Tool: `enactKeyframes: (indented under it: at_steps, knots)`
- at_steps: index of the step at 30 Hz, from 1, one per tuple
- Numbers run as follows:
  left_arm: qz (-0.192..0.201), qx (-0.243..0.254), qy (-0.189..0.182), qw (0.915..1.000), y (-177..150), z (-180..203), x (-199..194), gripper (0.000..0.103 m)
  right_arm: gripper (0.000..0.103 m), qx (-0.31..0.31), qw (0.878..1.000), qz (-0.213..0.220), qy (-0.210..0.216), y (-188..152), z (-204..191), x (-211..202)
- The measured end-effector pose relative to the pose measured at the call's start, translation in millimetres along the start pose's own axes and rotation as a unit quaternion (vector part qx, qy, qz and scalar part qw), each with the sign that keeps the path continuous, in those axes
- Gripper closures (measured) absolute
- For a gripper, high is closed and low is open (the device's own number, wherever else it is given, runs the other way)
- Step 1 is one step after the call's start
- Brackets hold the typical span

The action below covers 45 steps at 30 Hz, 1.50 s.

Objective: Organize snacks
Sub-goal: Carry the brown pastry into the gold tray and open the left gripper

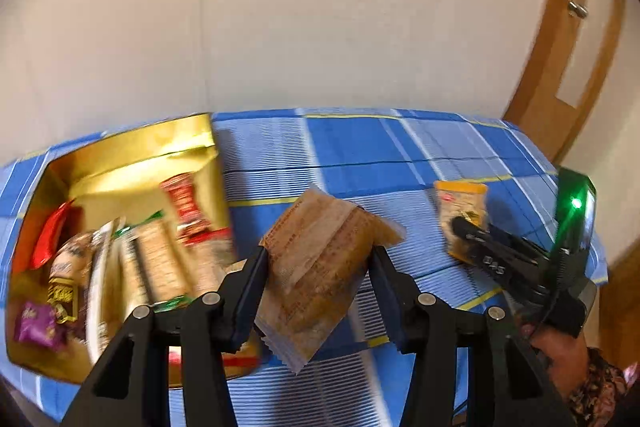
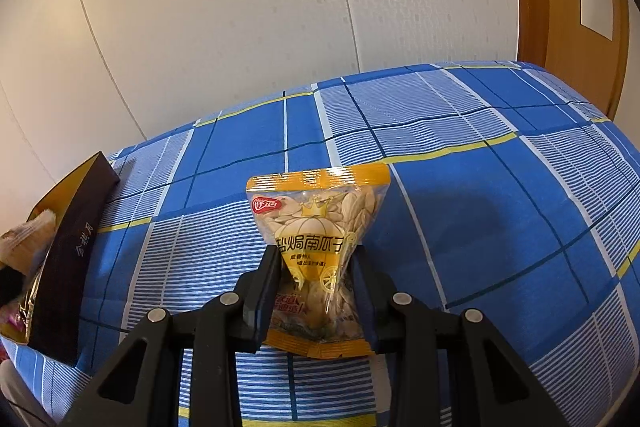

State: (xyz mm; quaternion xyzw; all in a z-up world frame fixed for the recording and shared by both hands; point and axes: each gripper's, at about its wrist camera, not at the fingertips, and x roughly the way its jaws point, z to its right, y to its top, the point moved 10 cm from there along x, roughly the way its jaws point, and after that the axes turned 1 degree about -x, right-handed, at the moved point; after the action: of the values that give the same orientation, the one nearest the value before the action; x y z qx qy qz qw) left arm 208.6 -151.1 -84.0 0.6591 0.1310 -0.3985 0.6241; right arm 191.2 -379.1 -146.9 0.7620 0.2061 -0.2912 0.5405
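Note:
My left gripper [image 1: 318,251] is shut on a brown snack packet [image 1: 320,267] and holds it above the blue checked cloth, just right of the gold-lined box [image 1: 132,155]. The box holds several snack packs [image 1: 152,259]. My right gripper [image 2: 316,259] is shut on a yellow pumpkin-seed packet [image 2: 320,227], pinched at its middle on the cloth. In the left wrist view the right gripper [image 1: 464,227] shows at the right, on the same yellow packet [image 1: 460,199].
The table is covered by a blue checked cloth [image 2: 480,207]. The box's dark outer wall [image 2: 72,255] stands at the left in the right wrist view. A pale wall lies behind and a wooden door [image 2: 560,7] at the right.

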Motion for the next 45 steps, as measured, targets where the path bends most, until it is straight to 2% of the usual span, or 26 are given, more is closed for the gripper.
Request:
enactKeyframes:
  at_steps: [4, 7, 9, 12, 16, 21, 26, 29, 35, 41, 45]
  knots:
    - [0.005, -0.035, 0.008, 0.9994, 9, -36, -10, 0.057, 0.067, -0.001, 1.000, 0.000, -0.001, 0, 0, 0]
    - [0.009, -0.055, 0.021, 0.9982, 16, -62, -15, 0.080, 0.067, -0.001, 1.000, 0.000, -0.001, 0, 0, 0]
    - [0.010, -0.067, 0.023, 0.9975, 18, -76, -17, 0.080, 0.067, -0.001, 1.000, 0.000, -0.001, 0, 0, 0]
    - [0.005, -0.064, 0.053, 0.9966, 18, -102, -14, 0.080, 0.067, -0.001, 1.000, 0.000, -0.001, 0, -1, 0]
    - [-0.008, -0.103, 0.064, 0.9926, 10, -133, -10, 0.080, 0.067, -0.001, 1.000, 0.000, -0.001, 0, -1, 0]
    - [-0.021, -0.128, 0.040, 0.9907, -4, -139, -10, 0.080, 0.066, 0.001, 1.000, -0.001, -0.002, 0, -1, -1]
    - [-0.053, -0.087, 0.037, 0.9941, -18, -119, -1, 0.080, 0.066, 0.001, 1.000, -0.001, -0.001, 0, -1, -1]
    - [-0.063, -0.063, 0.060, 0.9942, -23, -116, 8, 0.081, 0.066, 0.002, 1.000, -0.001, -0.002, 0, -1, 0]
    - [-0.059, -0.045, 0.111, 0.9911, -14, -136, 25, 0.085, 0.066, 0.002, 1.000, -0.001, -0.001, 0, -1, -1]
    - [-0.070, -0.078, 0.079, 0.9913, -21, -140, 21, 0.082, 0.066, 0.002, 1.000, -0.001, -0.003, 0, -1, -1]
    - [-0.049, -0.109, 0.052, 0.9915, -29, -136, 6, 0.075, 0.068, -0.004, 1.000, 0.006, -0.004, 0, -3, -3]
